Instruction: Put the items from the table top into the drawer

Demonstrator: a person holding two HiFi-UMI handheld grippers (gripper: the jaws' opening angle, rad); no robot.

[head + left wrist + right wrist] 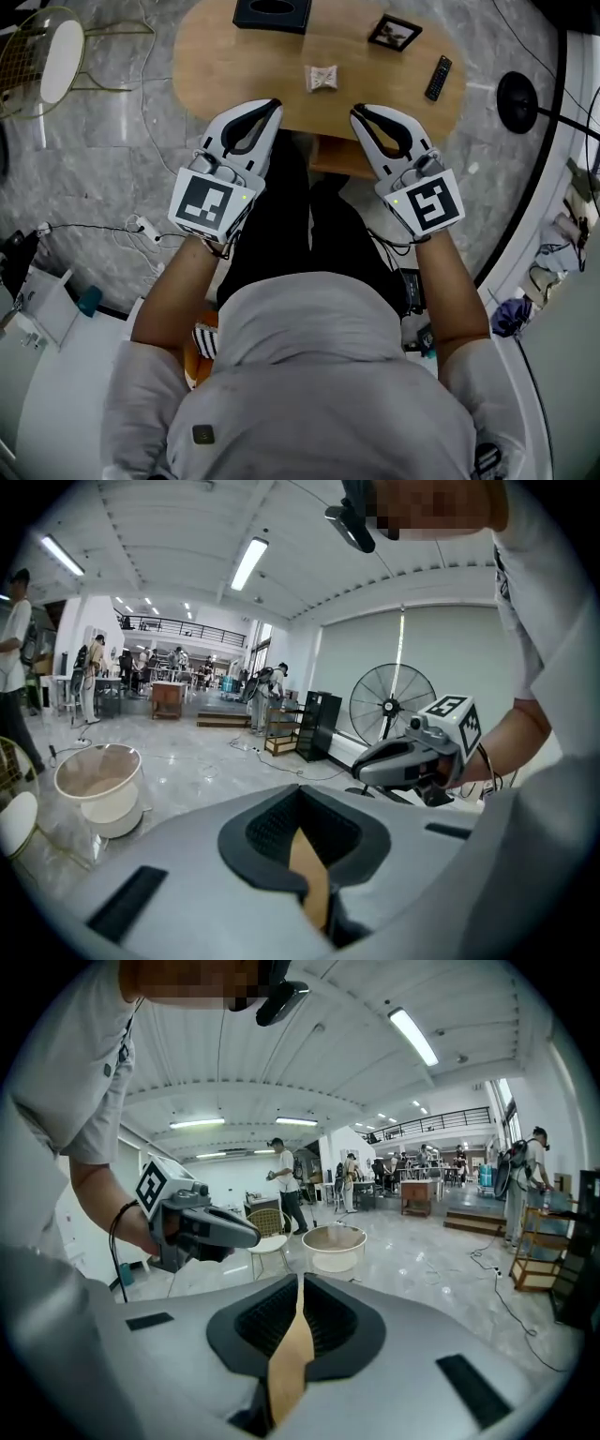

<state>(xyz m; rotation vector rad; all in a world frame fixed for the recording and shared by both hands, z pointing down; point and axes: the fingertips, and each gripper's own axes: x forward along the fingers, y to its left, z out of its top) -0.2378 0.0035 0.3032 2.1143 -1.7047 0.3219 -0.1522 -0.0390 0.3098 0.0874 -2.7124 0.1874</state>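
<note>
Seen from the head view, an oval wooden table (pixel 225 66) carries a dark tissue box (pixel 272 13), a small black picture frame (pixel 395 33), a crumpled patterned packet (pixel 322 78) and a black remote (pixel 438 78). My left gripper (pixel 274 104) and right gripper (pixel 357 112) hover side by side over the table's near edge, both shut and empty, tips toward the packet. A wooden part (pixel 336 156) shows below the edge between them. In the left gripper view my jaws (pixel 300 788) meet; in the right gripper view my jaws (pixel 300 1278) meet too.
A round white chair (pixel 52 52) stands left of the table, and a black fan base (pixel 518 101) to its right. Cables and a power strip (pixel 142 225) lie on the grey floor. A white tub (pixel 98 785) sits on the floor beyond.
</note>
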